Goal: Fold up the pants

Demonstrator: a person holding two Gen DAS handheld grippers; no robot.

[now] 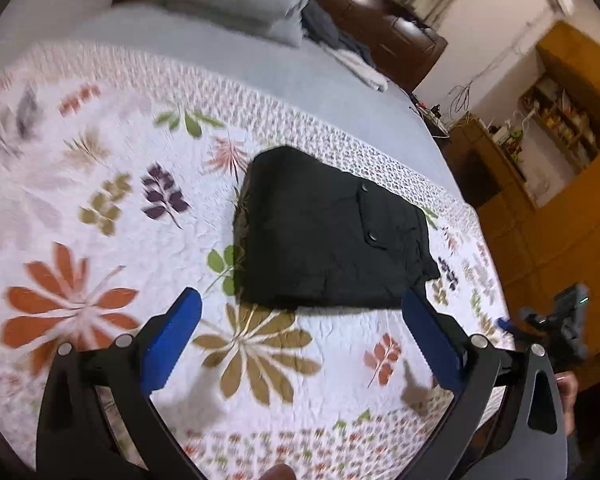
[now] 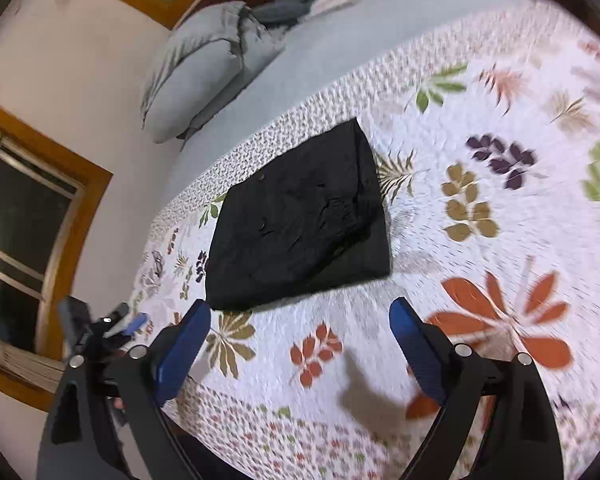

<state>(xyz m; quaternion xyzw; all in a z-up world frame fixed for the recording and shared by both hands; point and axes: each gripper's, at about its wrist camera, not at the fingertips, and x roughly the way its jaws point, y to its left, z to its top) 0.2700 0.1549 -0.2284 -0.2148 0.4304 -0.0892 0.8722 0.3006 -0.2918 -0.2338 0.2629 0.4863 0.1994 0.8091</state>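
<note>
On the white quilted bedspread [image 1: 100,208] with its printed flowers and leaves, the black fabric pants [image 1: 332,236] sit folded into a compact, roughly square bundle, snap pocket on top. Going left to right: the left gripper [image 1: 300,320] hangs just short of the bundle's near edge, blue-padded jaws spread wide, nothing in them. The right gripper [image 2: 300,316] is the same, splayed and empty. Looks basically done to me. If anything's left, I'd back both straight off without snagging that loose corner, maybe pat the top flat.
</note>
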